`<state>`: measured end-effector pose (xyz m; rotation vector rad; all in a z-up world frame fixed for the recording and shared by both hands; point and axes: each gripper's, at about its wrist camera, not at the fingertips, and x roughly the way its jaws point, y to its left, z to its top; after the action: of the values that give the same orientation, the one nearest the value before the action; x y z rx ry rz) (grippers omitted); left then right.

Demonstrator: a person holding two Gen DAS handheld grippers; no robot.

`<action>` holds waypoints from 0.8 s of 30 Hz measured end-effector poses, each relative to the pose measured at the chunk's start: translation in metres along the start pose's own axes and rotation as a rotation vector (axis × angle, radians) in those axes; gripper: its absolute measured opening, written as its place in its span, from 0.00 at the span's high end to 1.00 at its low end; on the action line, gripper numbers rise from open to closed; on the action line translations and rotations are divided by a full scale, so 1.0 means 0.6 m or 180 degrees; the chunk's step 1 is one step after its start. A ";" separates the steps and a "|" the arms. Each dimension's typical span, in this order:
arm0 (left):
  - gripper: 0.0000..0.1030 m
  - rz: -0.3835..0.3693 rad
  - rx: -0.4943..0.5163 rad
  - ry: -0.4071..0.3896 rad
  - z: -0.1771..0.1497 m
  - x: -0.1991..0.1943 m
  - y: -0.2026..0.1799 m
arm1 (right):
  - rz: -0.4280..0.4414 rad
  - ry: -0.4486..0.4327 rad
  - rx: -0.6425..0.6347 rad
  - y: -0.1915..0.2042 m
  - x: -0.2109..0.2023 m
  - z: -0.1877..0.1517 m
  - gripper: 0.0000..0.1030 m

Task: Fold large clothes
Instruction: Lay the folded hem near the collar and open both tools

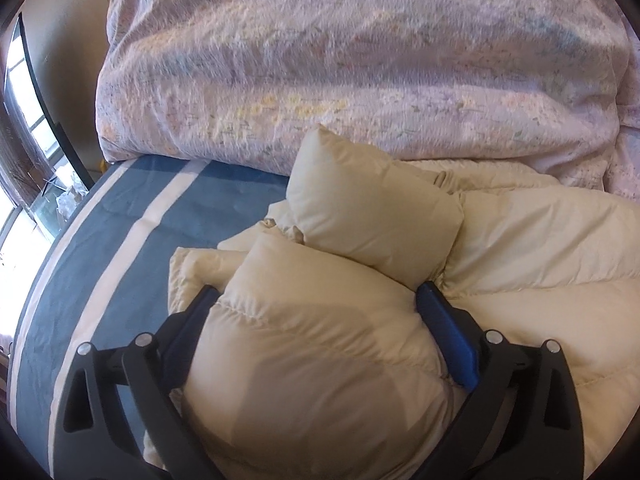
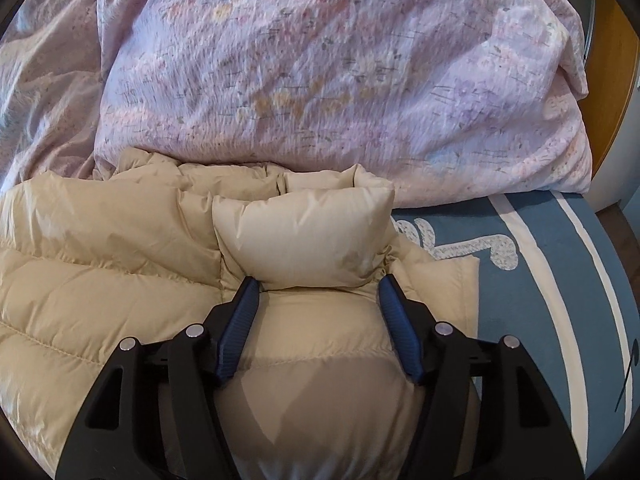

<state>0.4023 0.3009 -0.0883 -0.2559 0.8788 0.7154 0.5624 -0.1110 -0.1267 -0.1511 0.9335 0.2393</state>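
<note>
- Fingers (image 1: 192, 324) of the left gripper (image 1: 316, 300), black with blue pads, sit at the bottom of the left wrist view, spread wide around a puffy sleeve of the jacket (image 1: 520, 248); both pads touch the fabric, which bulges between them.
- Left of that gripper, the sheet (image 1: 120, 216), blue with white stripes, fills the lower left of the frame; a window (image 1: 24, 92) shows at the far left edge.
- Across the top of the same view, the duvet (image 1: 360, 60), pink with a floral print, lies heaped, its lower edge meeting the jacket at right of centre.
- The jacket, cream and quilted, lies on the bed from the centre to the lower right, one sleeve end folded up above the left gripper.
- In the right wrist view, the jacket (image 2: 100, 248) takes the left and centre of the frame, under the duvet (image 2: 340, 80).
- At bottom centre, the right gripper (image 2: 319, 286) has its fingers (image 2: 244, 320) apart around another padded sleeve section, the pads pressing both sides of it.
- To the right, the sheet (image 2: 560, 280) runs to the lower right edge, with a wooden panel (image 2: 612, 92) at the upper right.
</note>
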 end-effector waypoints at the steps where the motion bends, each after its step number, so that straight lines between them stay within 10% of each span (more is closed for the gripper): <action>1: 0.03 -0.0001 0.0002 0.0015 0.001 0.002 0.001 | 0.0015 0.0003 0.0012 -0.002 0.000 0.000 0.37; 24: 0.02 -0.0104 -0.0058 0.0114 0.007 0.023 0.015 | 0.0122 0.0013 0.0119 -0.030 0.011 0.010 0.35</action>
<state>0.4047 0.3163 -0.0958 -0.2995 0.9004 0.6905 0.5754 -0.1259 -0.1281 -0.0994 0.9450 0.2568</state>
